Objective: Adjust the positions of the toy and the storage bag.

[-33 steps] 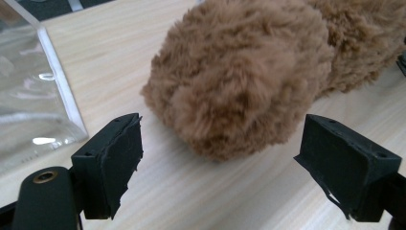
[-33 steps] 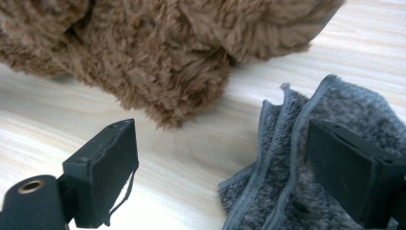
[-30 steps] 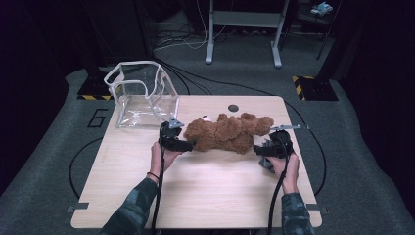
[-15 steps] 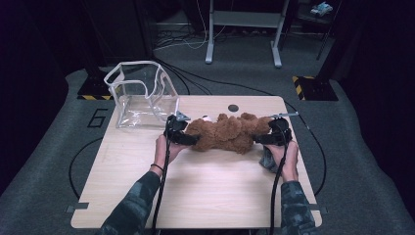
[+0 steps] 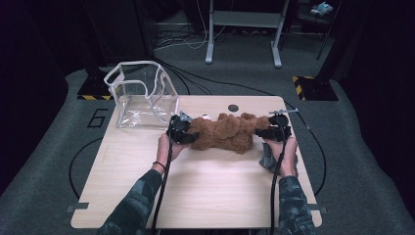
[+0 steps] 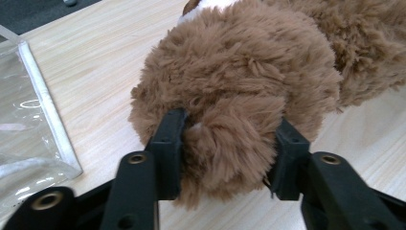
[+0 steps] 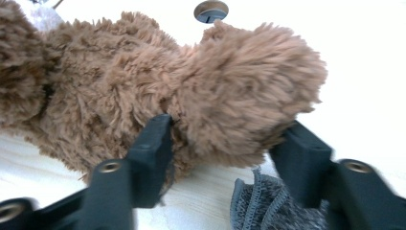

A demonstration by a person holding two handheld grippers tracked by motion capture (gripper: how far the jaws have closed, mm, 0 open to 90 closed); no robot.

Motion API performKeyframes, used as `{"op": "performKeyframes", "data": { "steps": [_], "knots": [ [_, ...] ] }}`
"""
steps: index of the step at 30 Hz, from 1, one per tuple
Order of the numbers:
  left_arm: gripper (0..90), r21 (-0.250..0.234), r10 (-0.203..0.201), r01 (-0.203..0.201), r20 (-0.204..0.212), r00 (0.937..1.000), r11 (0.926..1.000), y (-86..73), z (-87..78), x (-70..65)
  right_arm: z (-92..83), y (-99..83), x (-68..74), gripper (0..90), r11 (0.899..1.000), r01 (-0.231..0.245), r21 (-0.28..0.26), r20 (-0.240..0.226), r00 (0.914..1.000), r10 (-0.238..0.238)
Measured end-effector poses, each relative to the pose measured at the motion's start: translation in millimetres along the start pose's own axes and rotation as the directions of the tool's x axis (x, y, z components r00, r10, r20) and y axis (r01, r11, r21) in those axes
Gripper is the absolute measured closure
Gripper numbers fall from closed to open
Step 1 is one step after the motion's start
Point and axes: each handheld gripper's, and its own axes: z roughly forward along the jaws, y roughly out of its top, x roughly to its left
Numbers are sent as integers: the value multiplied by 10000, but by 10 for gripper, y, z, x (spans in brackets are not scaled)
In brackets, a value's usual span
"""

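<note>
High view: both hand-held grippers, left [image 5: 188, 135] and right [image 5: 264, 132], have just been closing onto the plush teddy bear [image 5: 225, 132]; fur-only pinches may slip on lifting.

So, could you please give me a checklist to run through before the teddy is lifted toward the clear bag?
1. Left gripper fingers have just been closing and press into one end of the teddy: ok.
2. Right gripper fingers, also just closing, press into the other end: ok.
3. Bag open at the top: ok.
4. Grey cloth free of the right fingers: cannot tell.
5. Teddy off the table: not ok, it lies there.
</note>
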Motion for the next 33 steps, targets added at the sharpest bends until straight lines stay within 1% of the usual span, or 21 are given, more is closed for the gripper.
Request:
{"op": "performKeyframes", "data": {
  "steps": [1, 2, 3, 5, 6, 7, 8, 11, 14, 15, 17, 18, 19, 22, 23, 25, 26, 28, 29, 32, 33],
  "knots": [
    [595, 3, 7, -7, 44, 10000, 10000, -2, 5, 4, 3, -3, -5, 492, 10000, -19, 20, -10, 10000, 19],
    [615, -40, -10, 11, 27, 10000, 10000, -5, 10, 6, 6, -8, -10, 530, 9999, -102, 24, -48, 9999, 102],
    [635, -79, -21, 22, 52, 10000, 10000, -7, 18, 10, 13, -11, -18, 562, 10000, -86, -8, 26, 10000, 86],
    [675, -123, -8, 9, 81, 10000, 9999, -10, 30, 12, 18, -19, -20, 626, 9998, -214, -58, -53, 9998, 214],
    [695, -109, 23, -22, 26, 10000, 9999, -8, 31, 9, 19, -16, -18, 657, 9999, -116, -68, -18, 9999, 115],
    [716, -41, 67, -67, 56, 10000, 10000, -7, 29, 10, 18, -16, -1, 686, 9998, -204, -77, -4, 9998, 204],
    [732, -80, 98, -97, 59, 9999, 9999, -9, 34, 8, 21, -16, 7, 710, 9999, -87, -75, 32, 10000, 87],
    [768, -190, 80, -79, 66, 9999, 9998, -15, 36, 12, 22, -21, 45, 765, 9999, -48, -156, 166, 9998, 51],
    [789, -367, 186, -189, -84, 9998, 9991, -11, 29, 7, 5, -49, 67, 792, 9991, 139, -401, 294, 9995, -127],
    [792, -515, 209, -218, -179, 9996, 9984, -6, 26, 6, -9, -58, 77, 796, 9990, 84, -430, 309, 9995, -71],
    [796, -709, 218, -244, -370, 9991, 9972, 7, 29, -1, -49, -80, 85, 803, 9973, 109, -726, 310, 9995, -87],
    [798, -719, 371, -404, -462, 9982, 9966, 16, 30, 2, -72, -85, 96, 805, 9967, 126, -806, 342, 9994, -98],
    [798, -728, 439, -478, -542, 9976, 9962, 25, 32, 7, -104, -94, 105, 807, 9957, 269, -891, 390, 9990, -235],
    [800, -817, 398, -446, -596, 9974, 9957, 56, 34, 36, -165, -110, 138, 810, 9935, 306, -1100, 382, 9989, -266],
    [800, -896, 441, -502, -693, 9966, 9947, 80, 33, 48, -185, -116, 153, 810, 9929, 330, -1140, 393, 9988, -287],
    [801, -861, 484, -548, -749, 9960, 9948, 123, 24, 70, -232, -137, 190, 812, 9911, 425, -1260, 410, 9985, -376],
    [801, -995, 551, -638, -879, 9946, 9930, 140, 25, 77, -252, -145, 211, 813, 9907, 475, -1279, 414, 9982, -425],
    [802, -972, 615, -707, -948, 9936, 9927, 182, 25, 105, -303, -169, 254, 815, 9878, 565, -1450, 427, 9978, -508],
    [802, -1070, 564, -666, -960, 9938, 9920, 200, 25, 120, -327, -180, 278, 816, 9868, 584, -1513, 439, 9977, -523],
    [803, -1185, 714, -846, -1117, 9912, 9893, 254, 15, 149, -398, -213, 340, 818, 9822, 676, -1754, 425, 9972, -611],
    [803, -1181, 709, -841, -1121, 9912, 9894, 271, 25, 155, -422, -223, 363, 819, 9804, 718, -1834, 461, 9969, -643]
  ]
}}
